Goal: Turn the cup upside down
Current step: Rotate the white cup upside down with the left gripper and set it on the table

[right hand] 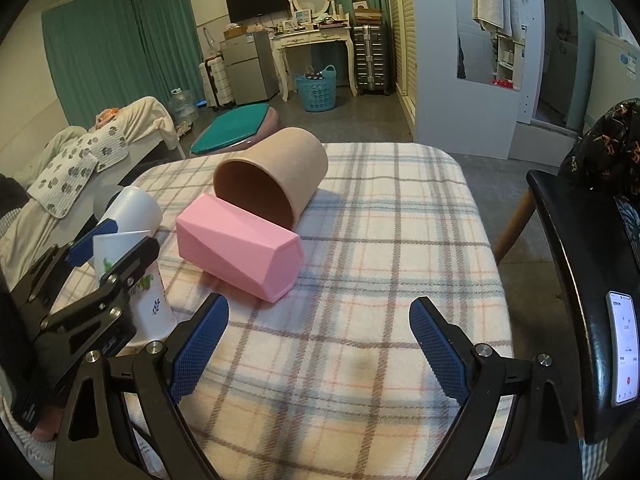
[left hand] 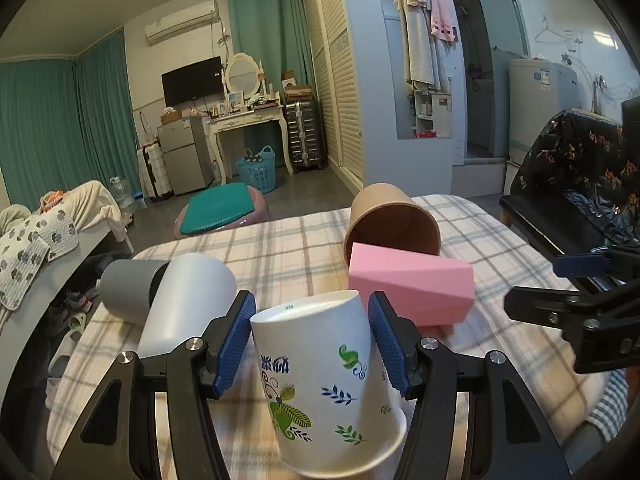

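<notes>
Dim, soft indoor light; fisheye-bent edges, dark corner vignetting.

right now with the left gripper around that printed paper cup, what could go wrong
1. The printed paper cup leans between the left gripper pads, wide mouth down; the pads look barely touching, so it could slip or tip on the soft plaid blanket.
2. Squeezing harder may crush its thin wall.
3. The pink faceted cup and white tumbler lie close on either side; a swing could knock them rolling. The right gripper is open and not steadying anything.
</notes>
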